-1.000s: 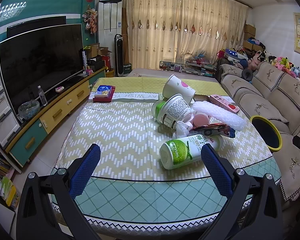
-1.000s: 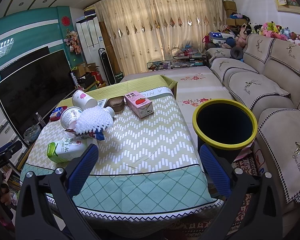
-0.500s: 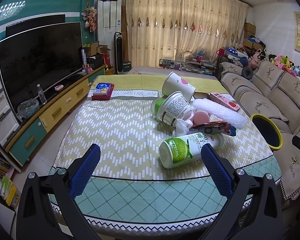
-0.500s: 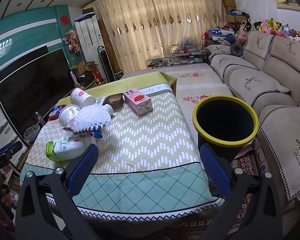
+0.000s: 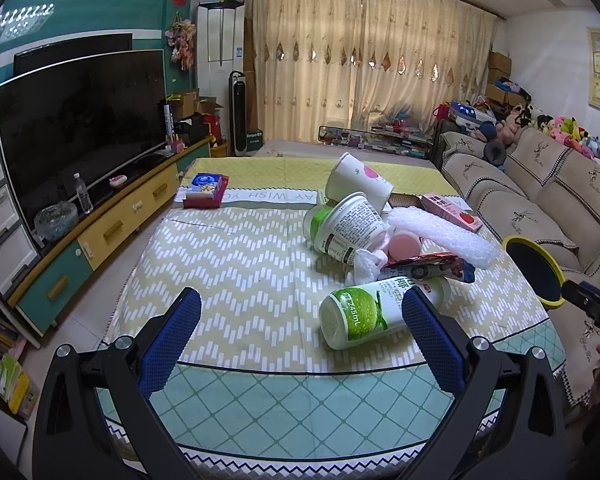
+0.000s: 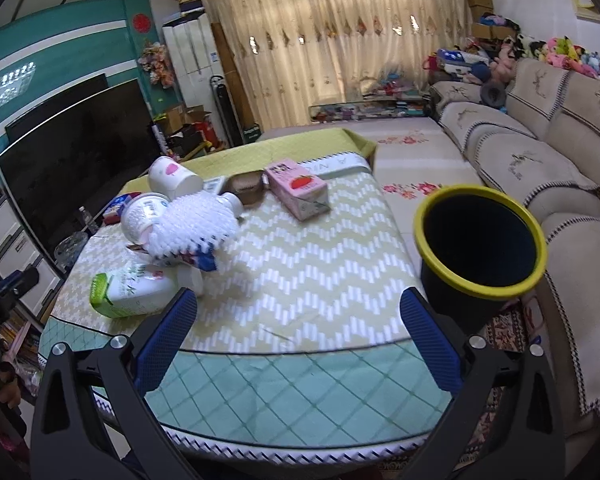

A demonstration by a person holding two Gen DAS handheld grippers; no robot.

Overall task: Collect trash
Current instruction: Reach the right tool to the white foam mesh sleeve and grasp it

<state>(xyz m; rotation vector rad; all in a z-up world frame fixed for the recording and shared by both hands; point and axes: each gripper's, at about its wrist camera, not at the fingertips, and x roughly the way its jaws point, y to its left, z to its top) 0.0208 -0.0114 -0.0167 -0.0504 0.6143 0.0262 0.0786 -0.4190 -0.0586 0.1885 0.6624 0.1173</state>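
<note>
The green-labelled drink bottle [image 5: 374, 312] lies on its side near the front edge of the table [image 5: 228, 264], and it now sits lower and larger in our left wrist view than a second ago, nearly level with the tips of our left gripper [image 5: 300, 320]. We have closed in on it, jaws spread wide and empty. We judge it the first piece to grab.

Behind it the rest of the trash is heaped: a foil wrapper [image 5: 428, 270], a white foam net [image 5: 444, 234], a yoghurt tub [image 5: 346, 224], a paper cup [image 5: 358, 180] and a pink carton [image 5: 452, 212].

Our right gripper [image 6: 298, 322], also wide open and empty, has drifted forward slightly; the yellow-rimmed bin [image 6: 480, 248] stands just beside the table on the sofa [image 6: 540, 160] side, ready to receive.
</note>
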